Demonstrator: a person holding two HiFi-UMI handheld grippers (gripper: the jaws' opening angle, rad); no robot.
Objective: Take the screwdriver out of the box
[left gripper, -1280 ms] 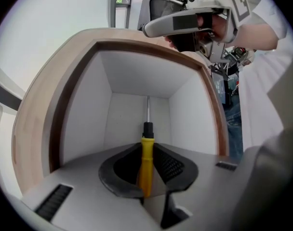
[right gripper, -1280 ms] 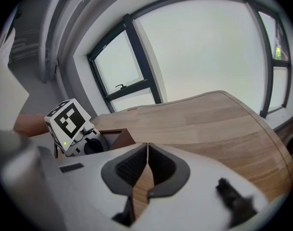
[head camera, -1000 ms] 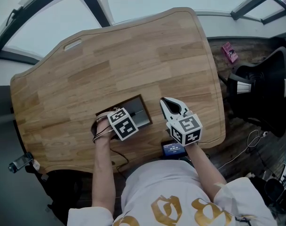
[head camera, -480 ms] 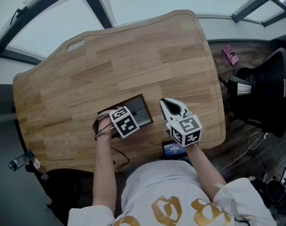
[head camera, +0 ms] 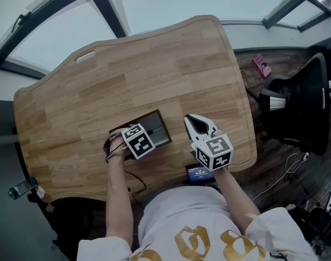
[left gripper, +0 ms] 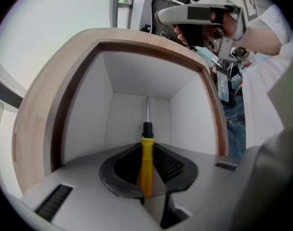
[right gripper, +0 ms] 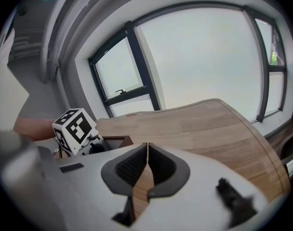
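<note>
Left to right: your left gripper (head camera: 134,141) points down into the box (head camera: 160,127) near the front edge of the table (head camera: 171,64). Its jaws are clamped on the yellow handle of the screwdriver (left gripper: 146,148), whose shaft reaches deeper into the box's white interior. Your right gripper (head camera: 194,123) hovers over the table just beside the box, jaws pressed together on nothing.

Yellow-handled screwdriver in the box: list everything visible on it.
The yellow-handled screwdriver has a glossy, plastic-looking yellow grip, a black collar and a thin silver metal shaft. It sits inside the white-lined wooden box, with its shaft pointing deeper into the box. The left gripper has its jaws closed on the handle. The tip is too small to make out.
</note>
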